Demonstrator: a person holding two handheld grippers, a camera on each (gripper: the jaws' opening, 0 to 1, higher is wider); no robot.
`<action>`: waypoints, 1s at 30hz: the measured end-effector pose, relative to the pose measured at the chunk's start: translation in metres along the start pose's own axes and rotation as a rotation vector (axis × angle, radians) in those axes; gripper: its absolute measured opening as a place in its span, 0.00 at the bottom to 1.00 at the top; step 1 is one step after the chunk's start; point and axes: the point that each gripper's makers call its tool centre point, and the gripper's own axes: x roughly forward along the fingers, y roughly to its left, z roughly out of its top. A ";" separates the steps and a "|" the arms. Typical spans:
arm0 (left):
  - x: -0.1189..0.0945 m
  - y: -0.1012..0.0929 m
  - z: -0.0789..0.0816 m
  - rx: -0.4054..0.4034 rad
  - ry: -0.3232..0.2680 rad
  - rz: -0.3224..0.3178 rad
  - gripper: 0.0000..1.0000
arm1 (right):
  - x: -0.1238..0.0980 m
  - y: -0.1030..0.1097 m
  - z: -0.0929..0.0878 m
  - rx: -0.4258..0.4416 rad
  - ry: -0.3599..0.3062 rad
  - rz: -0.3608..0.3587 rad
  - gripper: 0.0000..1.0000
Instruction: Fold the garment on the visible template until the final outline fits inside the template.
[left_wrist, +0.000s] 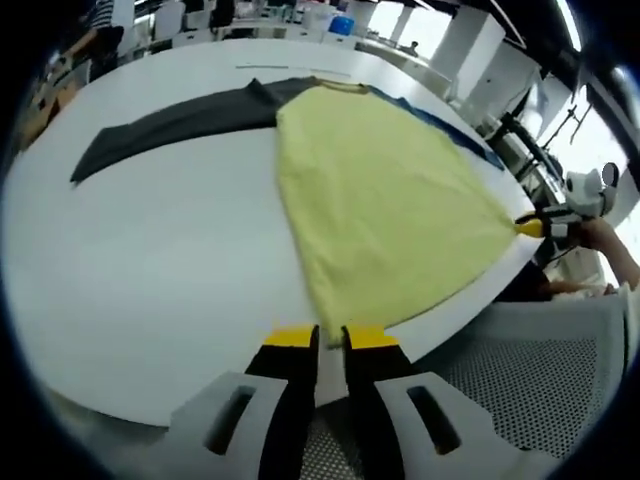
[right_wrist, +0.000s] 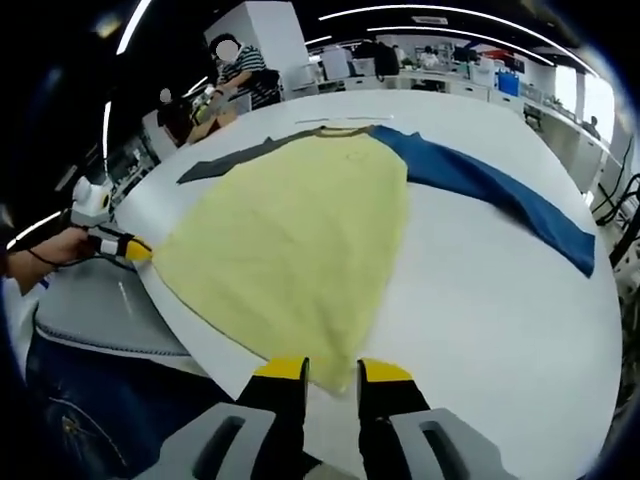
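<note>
A yellow garment lies flat on the white table, collar at the far end. Its dark grey sleeve stretches out to the left and its blue sleeve to the right. My left gripper is shut on the near hem corner at the table's edge. In the right gripper view the same garment spreads ahead, with the blue sleeve to the right and the grey sleeve at the far left. My right gripper is shut on the other hem corner. The hem is drawn taut between the two grippers.
A grey perforated seat sits below the table edge, and a hand holds the right gripper. The left gripper shows beside a blue-jeaned leg. Desks and a seated person stand beyond the table.
</note>
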 end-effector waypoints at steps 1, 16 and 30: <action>-0.002 0.000 0.002 -0.004 -0.019 0.001 0.13 | 0.000 0.001 0.002 -0.002 -0.008 0.002 0.27; -0.018 -0.027 0.059 0.138 -0.305 -0.066 0.58 | -0.008 -0.006 0.033 -0.056 -0.157 0.004 0.88; -0.020 -0.038 0.082 0.221 -0.365 -0.076 0.83 | -0.027 -0.060 0.050 -0.005 -0.240 -0.063 0.99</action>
